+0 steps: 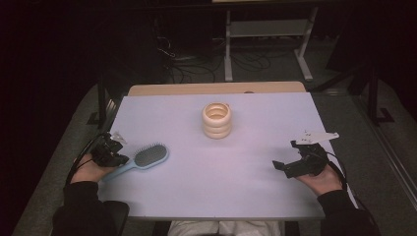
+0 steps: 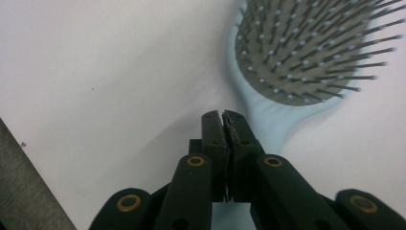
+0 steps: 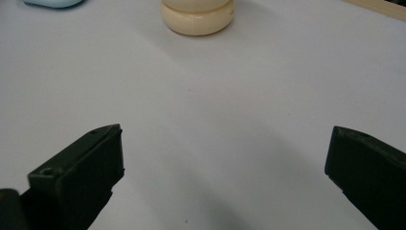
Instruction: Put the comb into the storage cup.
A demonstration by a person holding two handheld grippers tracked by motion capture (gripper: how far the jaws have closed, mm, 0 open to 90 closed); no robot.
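Note:
A light blue hairbrush with grey bristles lies bristles-up at the table's left, its handle pointing toward the person. My left gripper sits over that handle. In the left gripper view its jaws are pressed together, with nothing between the tips and the hairbrush handle running beneath them. A cream holder of three stacked rings stands at the table's middle back. My right gripper rests at the right, held in a hand, jaws wide apart and empty. The right gripper view looks toward the ring holder.
The pale lavender tabletop spreads wide between the two hands. A wooden edge runs along the back. Beyond it the floor holds cables and a white frame leg. The table's left edge lies close to my left gripper.

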